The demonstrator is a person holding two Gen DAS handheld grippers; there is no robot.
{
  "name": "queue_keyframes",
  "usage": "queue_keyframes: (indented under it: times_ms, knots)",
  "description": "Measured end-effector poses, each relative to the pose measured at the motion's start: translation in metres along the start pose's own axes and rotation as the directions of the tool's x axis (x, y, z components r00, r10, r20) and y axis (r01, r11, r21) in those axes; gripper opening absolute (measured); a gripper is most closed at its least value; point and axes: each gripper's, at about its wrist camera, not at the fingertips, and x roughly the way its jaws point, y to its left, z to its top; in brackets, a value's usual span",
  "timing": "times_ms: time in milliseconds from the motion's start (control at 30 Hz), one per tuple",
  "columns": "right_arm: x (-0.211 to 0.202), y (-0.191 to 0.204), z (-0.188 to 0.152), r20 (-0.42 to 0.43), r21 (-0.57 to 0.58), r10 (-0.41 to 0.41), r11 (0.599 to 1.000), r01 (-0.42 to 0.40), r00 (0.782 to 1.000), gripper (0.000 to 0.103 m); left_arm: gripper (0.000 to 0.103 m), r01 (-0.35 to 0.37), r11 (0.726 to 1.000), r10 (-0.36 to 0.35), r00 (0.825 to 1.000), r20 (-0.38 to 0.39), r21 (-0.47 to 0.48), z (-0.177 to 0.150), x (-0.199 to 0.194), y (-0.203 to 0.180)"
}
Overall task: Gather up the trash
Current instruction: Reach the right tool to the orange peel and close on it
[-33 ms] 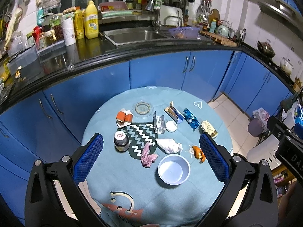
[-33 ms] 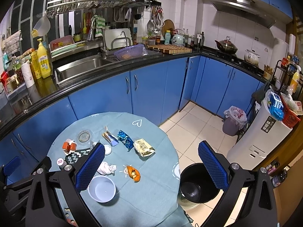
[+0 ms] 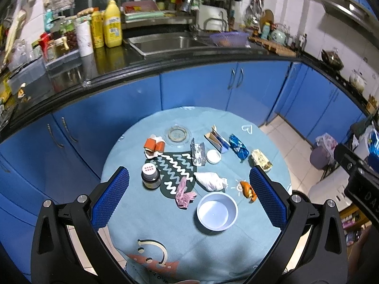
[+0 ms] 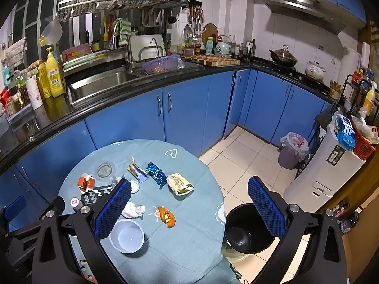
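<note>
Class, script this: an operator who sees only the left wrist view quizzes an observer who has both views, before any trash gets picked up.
Operator: I see the table, but I can't make out a bin. Is there one?
Observer: Yes. A black bin stands on the floor against the table's right edge, with no lid on it.
Operator: Is the right gripper carrying anything?
Observer: No. The right gripper is open with nothing between its fingers, and it hangs above the table edge and the bin.
</note>
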Motion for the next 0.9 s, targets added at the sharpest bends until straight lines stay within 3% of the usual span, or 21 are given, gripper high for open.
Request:
queue_keyframes:
  times_ms: [233, 433, 633, 767, 900]
  knots:
    - [0.048, -0.012, -0.007, -0.074, 0.023, -0.072, 0.997, 0.074, 0.995, 0.096, 0.100, -0.003, 0.991, 0.013, 0.997, -0.072, 0.134, -0.025, 0.034, -0.022]
    - [0.096, -0.026, -0.024, -0.181, 0.060, -0.047, 0.997, 0.058, 0.982, 0.096, 0.100, -0.005, 0.965, 0.052, 0.984, -0.171, 0.264, -0.065, 0.067, -0.044]
    - [0.139, -0.025, -0.048, -0.314, 0.042, -0.003, 0.999, 0.017, 0.949, 0.096, 0.100, 0.041, 0.960, 0.062, 0.934, -0.353, 0.277, -0.105, 0.103, -0.044]
    - [0.161, -0.024, -0.061, -0.382, 0.043, 0.022, 0.999, -0.006, 0.924, 0.096, 0.100, 0.111, 0.967, 0.011, 0.880, -0.475, 0.228, -0.119, 0.118, -0.037]
    - [0.176, -0.023, -0.068, -0.423, 0.045, 0.034, 0.999, -0.016, 0.905, 0.096, 0.100, 0.145, 0.967, -0.023, 0.865, -0.501, 0.208, -0.110, 0.129, -0.040]
